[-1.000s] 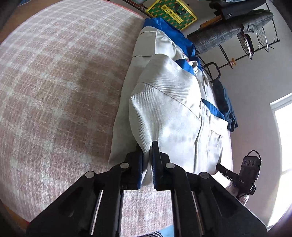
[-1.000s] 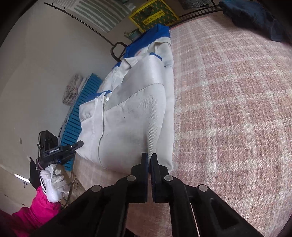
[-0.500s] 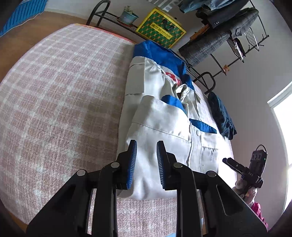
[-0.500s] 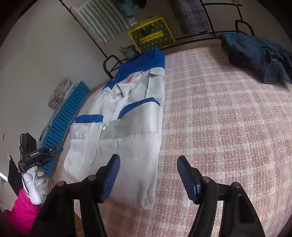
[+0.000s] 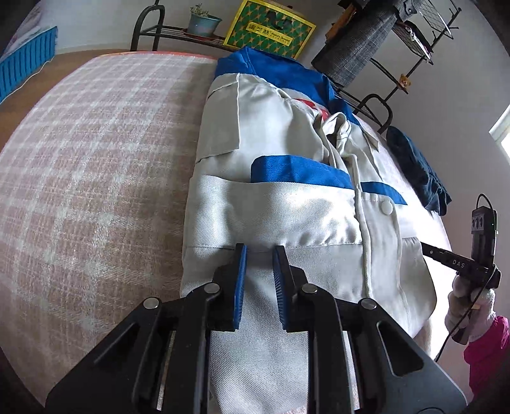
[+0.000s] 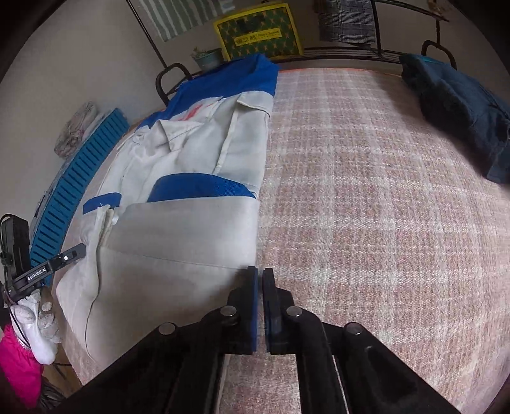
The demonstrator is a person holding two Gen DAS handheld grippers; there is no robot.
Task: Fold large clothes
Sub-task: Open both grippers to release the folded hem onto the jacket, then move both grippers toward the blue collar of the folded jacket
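Observation:
A light grey work jacket [image 5: 287, 207] with blue trim lies folded along one side of the checked pink bed cover [image 5: 95, 159]. Its lower part is turned up over the chest. My left gripper [image 5: 258, 251] hovers over the near folded edge, its jaws a little apart, with nothing pinched between the pads. In the right wrist view the jacket [image 6: 191, 229] fills the left half. My right gripper [image 6: 260, 272] is shut and empty beside the jacket's right edge, over the bed cover [image 6: 366, 191]. A white-gloved hand [image 6: 35, 331] holds the other gripper at the far left.
A dark blue garment [image 6: 455, 105] lies crumpled at the bed's far right corner. Behind the bed are a metal rack with a potted plant [image 5: 204, 22], a yellow-green box [image 5: 271, 28] and hanging clothes [image 5: 357, 51]. A blue slatted crate [image 6: 73, 191] stands on the floor.
Both grippers let go of the raised jacket edge, and the jacket now lies flat and folded. Both drew back. The right one opened wide, then shut again, empty.

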